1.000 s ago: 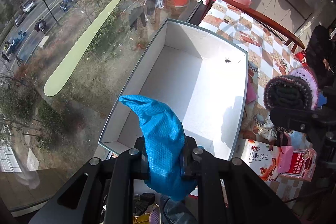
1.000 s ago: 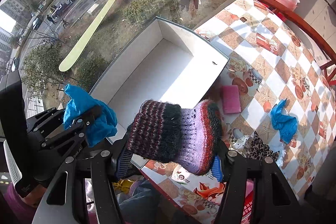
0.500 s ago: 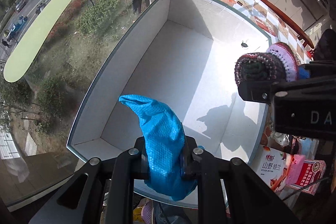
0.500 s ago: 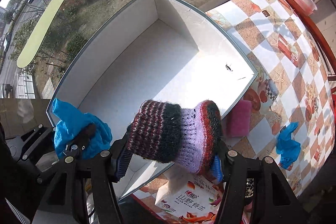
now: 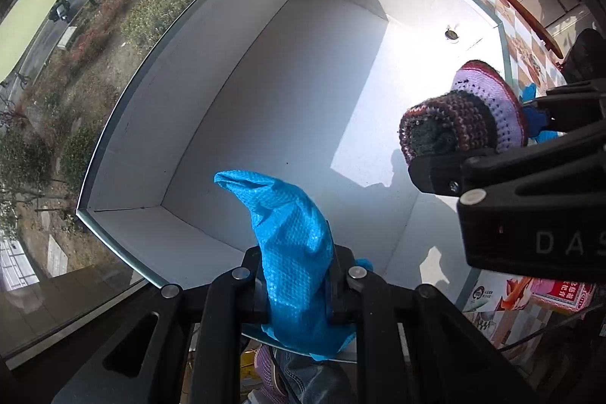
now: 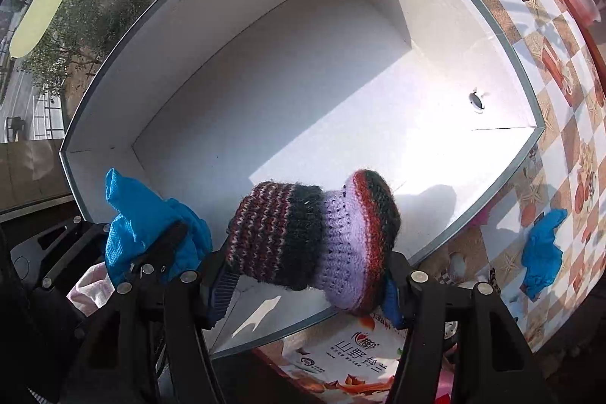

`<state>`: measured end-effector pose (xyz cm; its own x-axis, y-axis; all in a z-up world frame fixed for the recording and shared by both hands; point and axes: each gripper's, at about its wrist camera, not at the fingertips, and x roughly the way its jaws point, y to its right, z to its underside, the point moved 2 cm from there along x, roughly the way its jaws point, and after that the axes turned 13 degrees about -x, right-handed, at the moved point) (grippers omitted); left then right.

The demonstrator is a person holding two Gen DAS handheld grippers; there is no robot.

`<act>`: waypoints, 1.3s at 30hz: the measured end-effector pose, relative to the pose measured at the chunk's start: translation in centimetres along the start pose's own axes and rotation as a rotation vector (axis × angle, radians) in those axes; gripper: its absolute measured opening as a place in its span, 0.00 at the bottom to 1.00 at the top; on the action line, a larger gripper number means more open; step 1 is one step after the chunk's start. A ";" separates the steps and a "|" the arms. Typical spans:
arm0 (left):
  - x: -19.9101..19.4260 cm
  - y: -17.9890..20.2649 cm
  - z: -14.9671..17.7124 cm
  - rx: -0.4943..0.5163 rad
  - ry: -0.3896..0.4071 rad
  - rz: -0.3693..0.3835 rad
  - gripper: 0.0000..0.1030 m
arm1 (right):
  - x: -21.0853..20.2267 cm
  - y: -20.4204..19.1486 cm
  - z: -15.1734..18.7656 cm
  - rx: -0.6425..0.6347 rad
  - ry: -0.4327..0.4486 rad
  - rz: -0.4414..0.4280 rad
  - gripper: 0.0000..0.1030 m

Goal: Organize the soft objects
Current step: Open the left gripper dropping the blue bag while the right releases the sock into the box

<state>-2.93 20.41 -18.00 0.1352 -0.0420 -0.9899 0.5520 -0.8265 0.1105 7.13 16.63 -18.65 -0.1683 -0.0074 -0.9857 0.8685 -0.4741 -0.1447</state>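
Two soft objects are carried over an open white box [image 6: 378,108]. The blue mesh cloth [image 5: 291,241], at lower centre of the left wrist view, is pinched upright in the left claw [image 5: 299,290], whose jaws are clenched on its lower half while its pointed tip leans toward the upper left. The striped knitted piece [image 6: 314,237], banded in maroon, black and lilac, sits at lower centre of the right wrist view, grasped crosswise by the right claw [image 6: 310,283], its two ends bulging past the jaws. Both items hang above the near part of the box, whose floor is bare save for a small dark hole [image 6: 477,101] in the wall at the right of that view. The step in hand appears to be depositing both items in the box. To do it well, each claw should probably descend until its load nears the floor before the jaws part, with the two items set apart, clear of the rim. Outward, on the checkered tabletop [image 6: 530,25], a second blue cloth [image 6: 541,252] lies at the right edge and a printed packet [image 6: 352,354] lies below the box.
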 end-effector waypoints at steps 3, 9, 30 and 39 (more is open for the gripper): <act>0.0 0.4 0.9 0.015 -0.007 -0.001 0.19 | 0.4 -0.4 0.9 0.000 -0.022 -0.020 0.61; -0.9 0.6 2.1 0.042 -0.012 0.001 0.19 | 0.3 -0.4 3.1 0.021 -0.019 -0.054 0.61; -5.5 1.2 2.8 0.038 0.055 0.159 1.00 | -6.7 2.9 4.5 0.209 0.201 -0.224 1.00; -8.9 1.1 4.1 0.031 0.111 0.208 1.00 | -10.4 3.1 8.2 0.331 0.289 -0.281 1.00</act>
<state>-6.89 17.62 -9.46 0.3344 -0.1528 -0.9300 0.4777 -0.8232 0.3070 7.80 8.05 -8.11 -0.1975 0.3812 -0.9032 0.6063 -0.6765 -0.4181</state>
